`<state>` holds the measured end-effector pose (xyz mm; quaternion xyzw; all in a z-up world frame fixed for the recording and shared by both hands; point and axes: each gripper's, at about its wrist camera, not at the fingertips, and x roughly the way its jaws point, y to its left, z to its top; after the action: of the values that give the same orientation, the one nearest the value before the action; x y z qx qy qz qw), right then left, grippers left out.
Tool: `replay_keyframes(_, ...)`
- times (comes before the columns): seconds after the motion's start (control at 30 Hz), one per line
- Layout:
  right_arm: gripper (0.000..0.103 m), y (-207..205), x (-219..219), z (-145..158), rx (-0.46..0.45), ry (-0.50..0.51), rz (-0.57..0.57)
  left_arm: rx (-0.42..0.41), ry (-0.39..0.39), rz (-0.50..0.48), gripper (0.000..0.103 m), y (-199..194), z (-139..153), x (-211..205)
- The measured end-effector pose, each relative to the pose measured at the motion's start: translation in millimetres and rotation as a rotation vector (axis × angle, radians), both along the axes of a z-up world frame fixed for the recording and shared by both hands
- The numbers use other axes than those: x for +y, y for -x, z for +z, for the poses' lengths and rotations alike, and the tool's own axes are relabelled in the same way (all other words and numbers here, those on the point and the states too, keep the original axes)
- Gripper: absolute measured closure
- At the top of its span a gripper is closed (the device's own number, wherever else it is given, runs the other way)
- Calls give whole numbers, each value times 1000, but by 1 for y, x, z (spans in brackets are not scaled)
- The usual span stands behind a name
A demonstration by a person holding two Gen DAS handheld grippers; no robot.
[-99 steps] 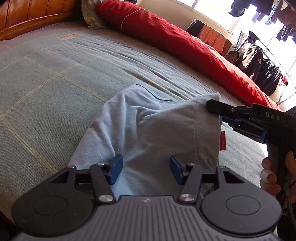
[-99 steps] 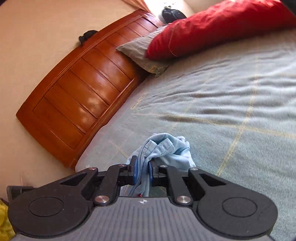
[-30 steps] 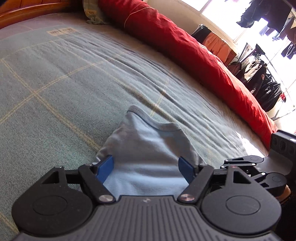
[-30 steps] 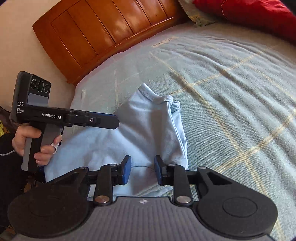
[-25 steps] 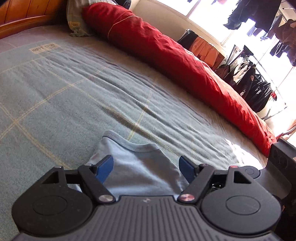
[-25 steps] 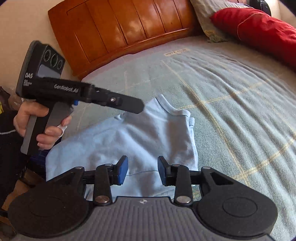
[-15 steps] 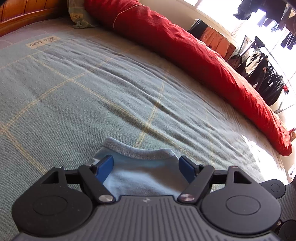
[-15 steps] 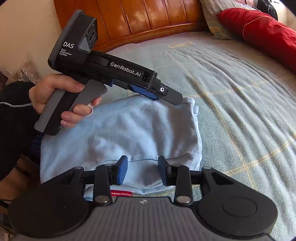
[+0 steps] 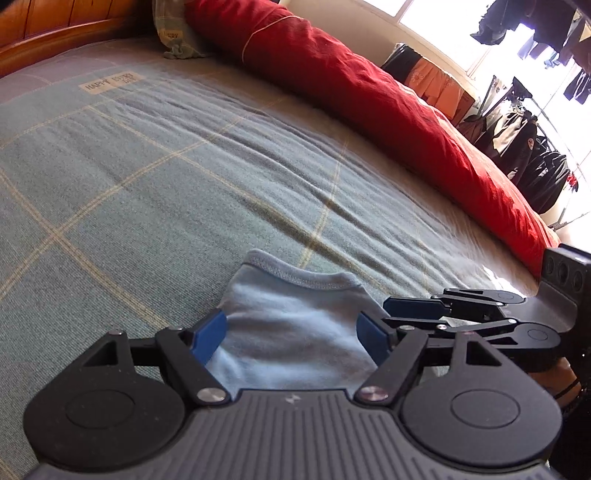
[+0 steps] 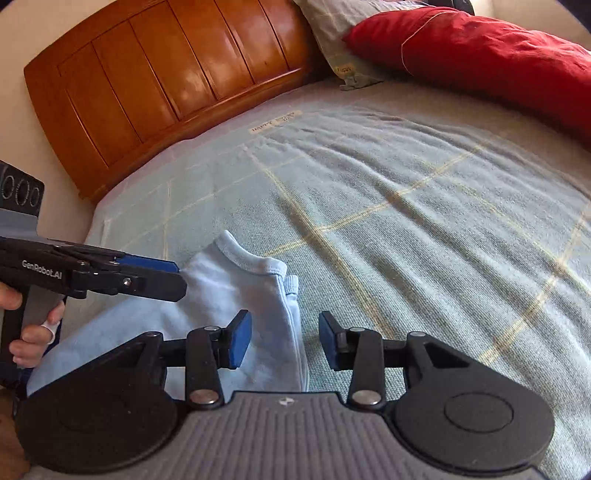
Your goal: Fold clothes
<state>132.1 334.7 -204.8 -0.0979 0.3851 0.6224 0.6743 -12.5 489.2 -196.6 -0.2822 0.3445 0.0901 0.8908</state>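
Lying folded on a grey-green checked blanket (image 10: pixel 406 206), a light-blue cotton shirt (image 9: pixel 295 332) sits beneath 2 grippers, left gripper (image 9: pixel 291 334) spread wide, right gripper (image 10: pixel 284 338) opening, neither pinching cloth.

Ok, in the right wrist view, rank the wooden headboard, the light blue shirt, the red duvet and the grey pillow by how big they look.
1. wooden headboard
2. red duvet and light blue shirt: look alike in extent, and the shirt is nearer and partly hidden, so unranked
3. grey pillow, cut off by the frame edge
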Motion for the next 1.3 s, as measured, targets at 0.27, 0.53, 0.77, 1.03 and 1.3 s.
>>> replay_keyframes(0.27, 55, 18, 27, 15, 5, -43, 139, -4, 94, -25, 24, -35, -11, 5)
replay_keyframes(0.53, 55, 14, -2, 21, -21, 2, 33, 56, 26, -24, 27, -21, 10, -4)
replay_keyframes(0.77, 56, 95, -38, 50, -56, -76, 248, 47, 8, -71, 26, 62, 41, -37)
replay_keyframes(1.03, 58, 119, -60, 7, -65, 51, 239, 111, 104, -24, 25, 129, 1, -50)
replay_keyframes(1.3, 56, 154, -62, 28, -102, -31, 293, 56, -11, -19, 23, 144, 15, -56)
